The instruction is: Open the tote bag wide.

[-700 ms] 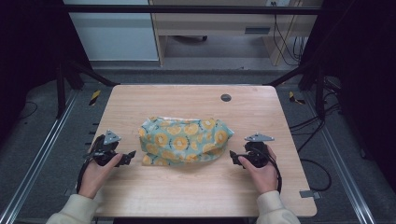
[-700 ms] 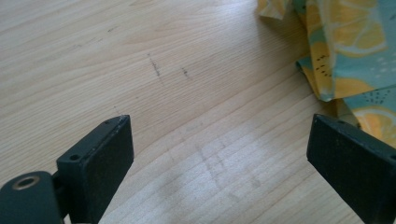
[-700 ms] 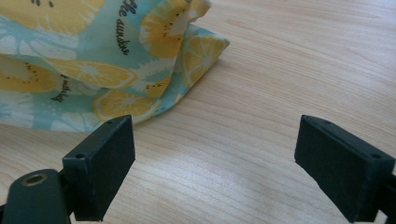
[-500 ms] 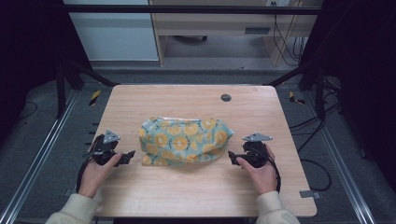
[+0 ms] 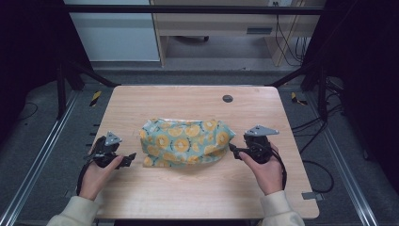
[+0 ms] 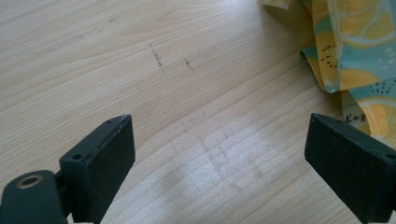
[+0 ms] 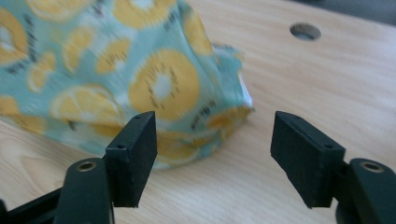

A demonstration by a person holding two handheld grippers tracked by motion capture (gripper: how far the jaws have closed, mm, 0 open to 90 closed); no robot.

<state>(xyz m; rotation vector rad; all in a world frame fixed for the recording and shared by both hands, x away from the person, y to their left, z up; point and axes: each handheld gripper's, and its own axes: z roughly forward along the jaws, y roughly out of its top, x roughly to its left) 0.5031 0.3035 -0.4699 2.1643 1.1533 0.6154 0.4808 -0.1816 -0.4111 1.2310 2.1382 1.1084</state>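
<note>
Pale wood surface [image 5: 188, 197] under me, dark frame rails either side, a small round hole [image 5: 227, 98] near the far edge. Sitting at the middle is the crumpled teal cloth printed with yellow citrus slices [image 5: 184, 141], bunched into a loose heap. My left tool [image 5: 129, 159] is at its near-left corner, jaws spread wide with bare wood between them, the fabric edge [image 6: 348, 60] just off to one side in the left gripper view. My right tool [image 5: 234, 149] is at the cloth's right end, also wide open, and the right gripper view has the cloth's folded corner [image 7: 219, 116] right ahead of the gap, not yet between the pads. I'd call this the approach before the pick-up. Next, I reckon, each tool needs to slide in low, get one layer of hem between the pads, and close.
</note>
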